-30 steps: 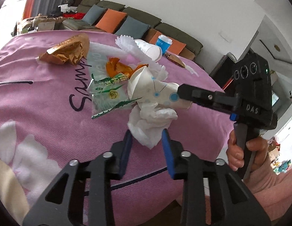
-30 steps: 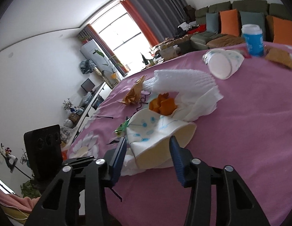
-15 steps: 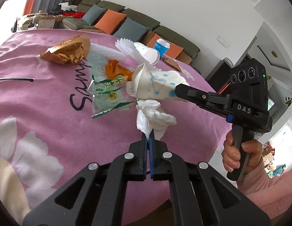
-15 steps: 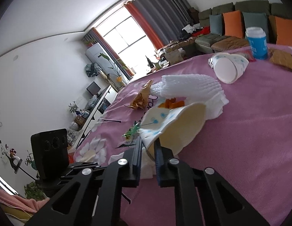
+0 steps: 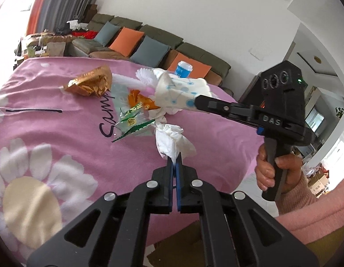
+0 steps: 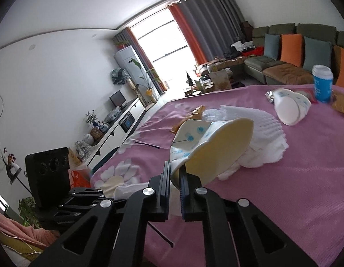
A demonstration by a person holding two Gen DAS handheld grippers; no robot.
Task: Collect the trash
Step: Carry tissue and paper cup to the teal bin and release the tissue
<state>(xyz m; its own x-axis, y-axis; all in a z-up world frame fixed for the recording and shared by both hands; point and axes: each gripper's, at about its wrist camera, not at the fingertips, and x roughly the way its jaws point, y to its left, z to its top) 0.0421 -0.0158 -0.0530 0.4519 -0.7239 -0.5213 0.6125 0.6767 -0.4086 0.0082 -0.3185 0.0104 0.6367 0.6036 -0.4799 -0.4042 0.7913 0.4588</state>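
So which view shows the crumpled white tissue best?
The left wrist view: the crumpled white tissue sits mid-frame, pinched in the shut left gripper, its whole bunched shape visible. The right wrist view shows only a pale sliver of it behind the right gripper.

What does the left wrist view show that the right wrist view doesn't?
Only left wrist: the left tongs shut on a tissue, a green wrapper, orange peel, and the hand holding the right tool.
Only right wrist: the window, a second paper cup lying on its side.
Both: the pink cloth, the right tongs shut on the dotted cup, the gold wrapper, the blue can, the sofa.
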